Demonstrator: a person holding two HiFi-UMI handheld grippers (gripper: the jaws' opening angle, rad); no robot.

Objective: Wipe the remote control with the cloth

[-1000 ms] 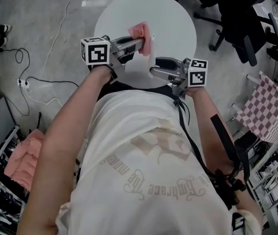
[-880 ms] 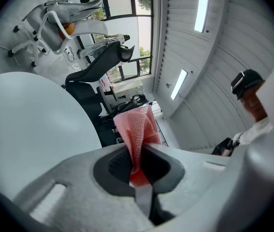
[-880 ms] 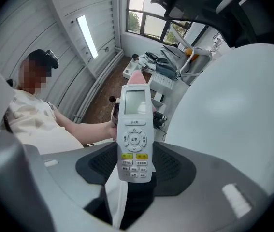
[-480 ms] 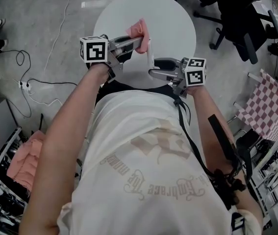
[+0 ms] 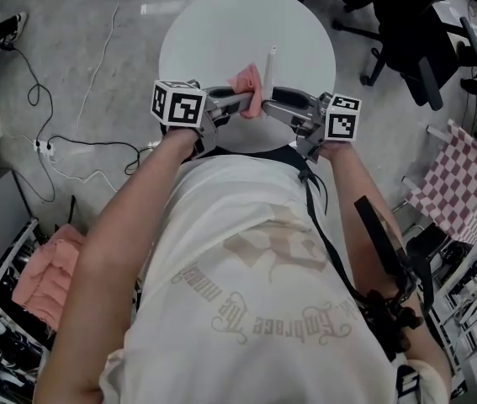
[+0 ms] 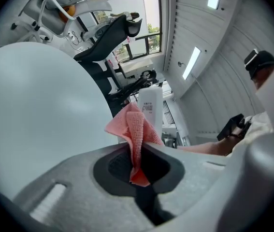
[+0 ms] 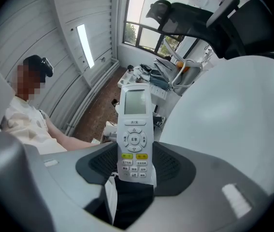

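Note:
Over the near edge of the round white table (image 5: 221,23), my left gripper (image 5: 249,101) is shut on a bunched pink cloth (image 5: 246,83). In the left gripper view the cloth (image 6: 133,132) sticks up out of the closed jaws, and the white remote (image 6: 151,105) stands just behind it. My right gripper (image 5: 272,96) faces the left one and is shut on the remote's (image 5: 271,64) lower end. The right gripper view shows the remote (image 7: 135,129) upright, screen and buttons towards the camera. In the head view the cloth lies against the remote's side.
A black office chair (image 5: 415,32) stands beyond the table at the upper right. Cables (image 5: 61,141) trail over the floor at the left. A checked cloth (image 5: 457,183) hangs at the right, and a pink cloth (image 5: 40,272) lies on a rack at the lower left.
The left gripper has moved right and nearer the person with the cloth. The right gripper has shifted up the picture, the remote now pointing away. Cloth and remote have come together.

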